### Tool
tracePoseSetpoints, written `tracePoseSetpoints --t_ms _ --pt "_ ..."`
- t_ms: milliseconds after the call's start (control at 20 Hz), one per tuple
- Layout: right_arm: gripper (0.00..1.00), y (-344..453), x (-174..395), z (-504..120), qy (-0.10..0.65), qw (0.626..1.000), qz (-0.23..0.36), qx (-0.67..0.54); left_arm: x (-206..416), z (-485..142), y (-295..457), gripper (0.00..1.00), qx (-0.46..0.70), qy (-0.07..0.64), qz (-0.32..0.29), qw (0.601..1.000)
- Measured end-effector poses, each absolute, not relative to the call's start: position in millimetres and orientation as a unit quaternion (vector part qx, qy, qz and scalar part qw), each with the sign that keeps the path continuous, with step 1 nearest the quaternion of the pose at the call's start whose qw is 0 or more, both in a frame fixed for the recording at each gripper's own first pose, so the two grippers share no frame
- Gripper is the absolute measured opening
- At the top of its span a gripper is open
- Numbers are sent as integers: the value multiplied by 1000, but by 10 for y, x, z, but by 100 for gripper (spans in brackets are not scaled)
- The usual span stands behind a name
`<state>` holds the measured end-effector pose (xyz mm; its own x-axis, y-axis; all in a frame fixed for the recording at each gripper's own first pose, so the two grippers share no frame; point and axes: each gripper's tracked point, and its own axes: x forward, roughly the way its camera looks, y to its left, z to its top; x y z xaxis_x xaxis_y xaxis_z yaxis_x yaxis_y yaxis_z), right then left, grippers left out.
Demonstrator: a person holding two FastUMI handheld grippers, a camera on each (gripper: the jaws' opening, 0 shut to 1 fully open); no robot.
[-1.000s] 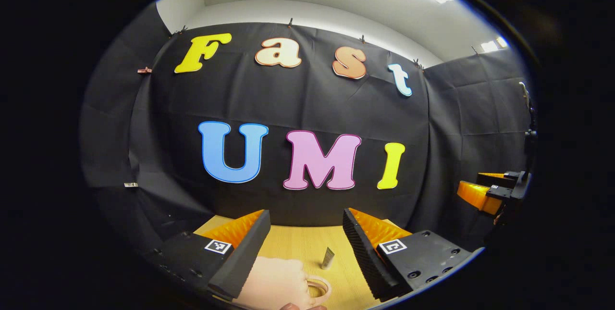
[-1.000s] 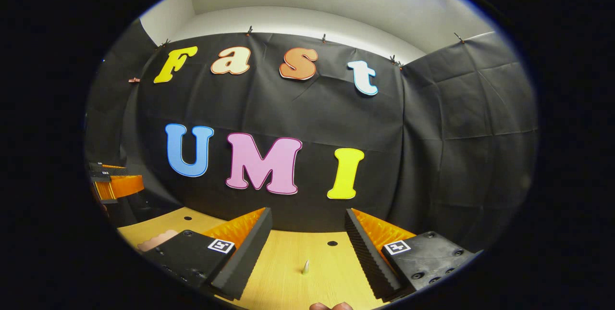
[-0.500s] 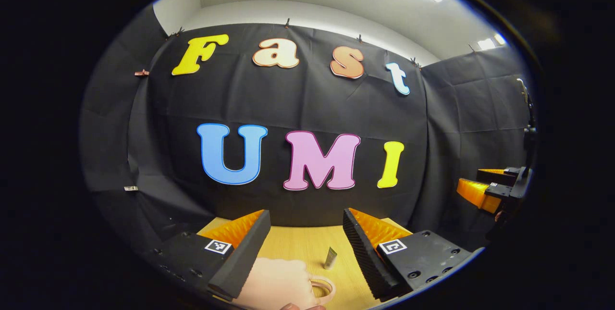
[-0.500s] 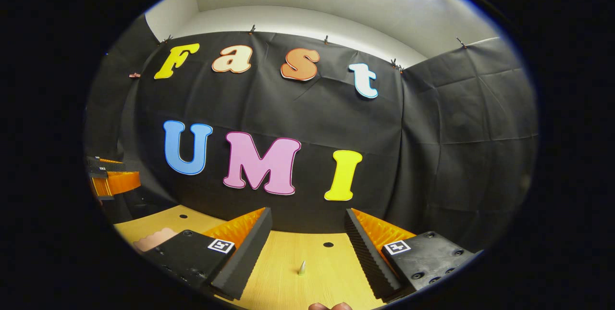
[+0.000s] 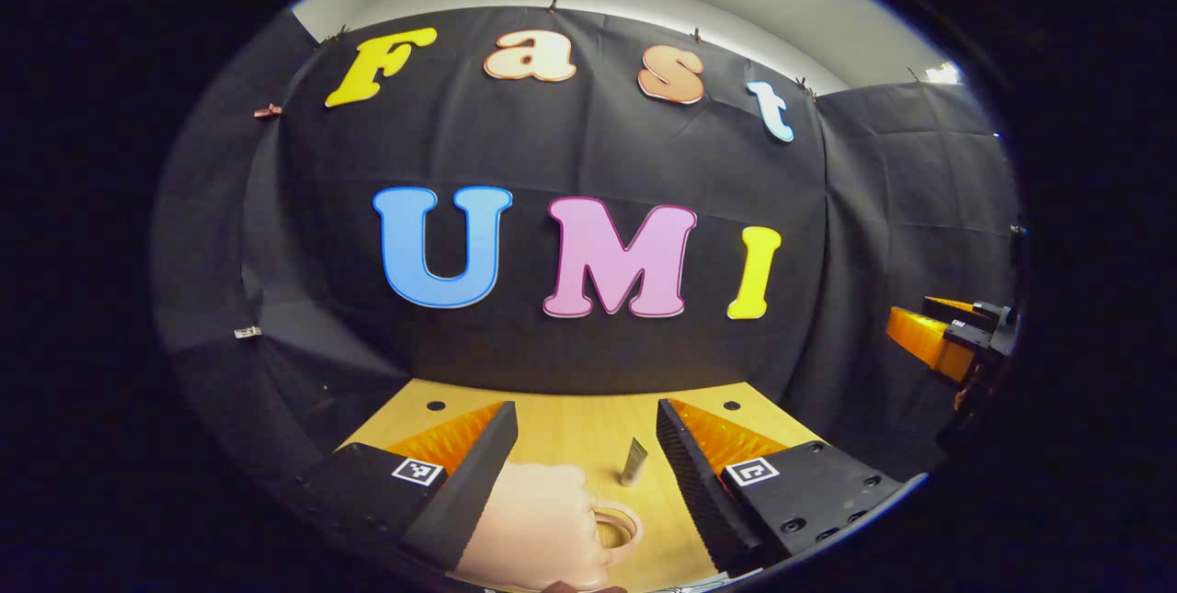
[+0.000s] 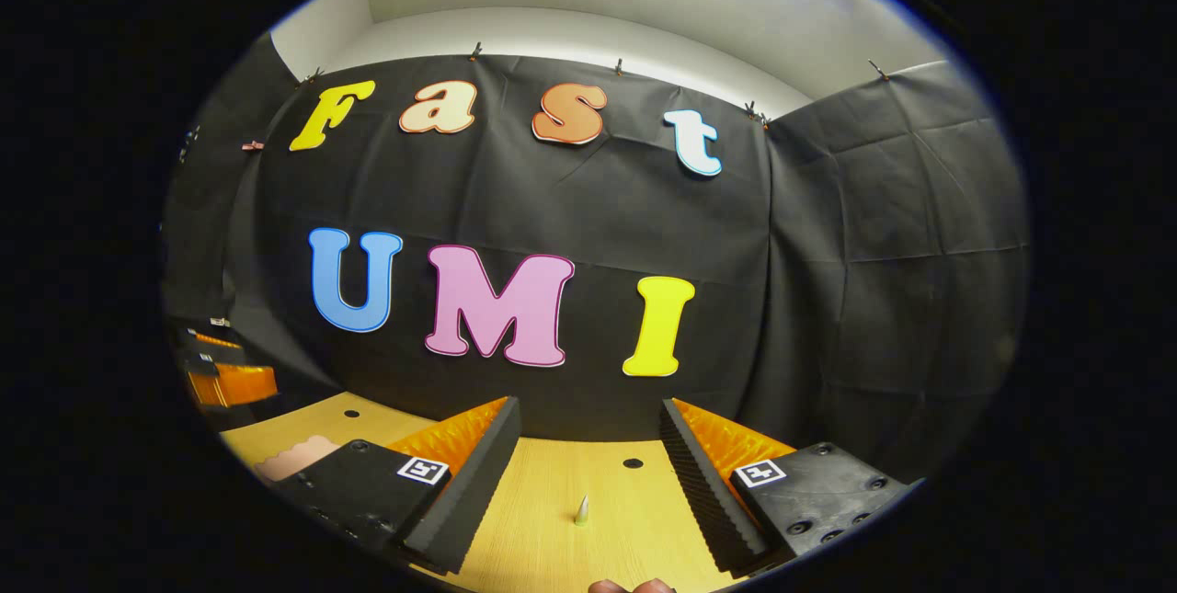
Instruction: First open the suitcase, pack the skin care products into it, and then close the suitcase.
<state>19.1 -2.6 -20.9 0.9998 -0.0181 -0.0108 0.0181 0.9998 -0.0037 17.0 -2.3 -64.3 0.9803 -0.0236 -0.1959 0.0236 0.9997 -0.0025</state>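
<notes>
L gripper [image 5: 587,446] wide open, empty, poised over pink suitcase [image 5: 538,529] w/ tube [image 5: 633,462] beyond. R gripper [image 6: 588,450] wide open, empty, waiting above table [image 6: 552,538]; prob pre-opening.

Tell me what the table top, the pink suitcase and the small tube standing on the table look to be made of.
Table top: pale wood or wood-look laminate, matt, with fine straight grain lines. Pink suitcase: probably moulded plastic, smooth with a soft sheen and a rounded loop handle; it might be coated fabric. Small tube: likely plastic or metal-look laminate, silvery-grey and slightly glossy; too small to settle.
</notes>
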Motion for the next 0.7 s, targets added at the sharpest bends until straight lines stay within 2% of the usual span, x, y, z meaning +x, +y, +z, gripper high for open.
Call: tracePoseSetpoints --t_ms 350,400,700 --pt "94 -290 529 -743 29 999 25 14 453 -1753 -511 96 -14 246 -23 969" --pt "96 -349 607 -842 31 999 30 22 491 -1963 -589 96 -17 272 -24 962" --pt "96 -701 1088 -1438 61 996 56 41 636 -3125 -648 96 -42 457 43 887"
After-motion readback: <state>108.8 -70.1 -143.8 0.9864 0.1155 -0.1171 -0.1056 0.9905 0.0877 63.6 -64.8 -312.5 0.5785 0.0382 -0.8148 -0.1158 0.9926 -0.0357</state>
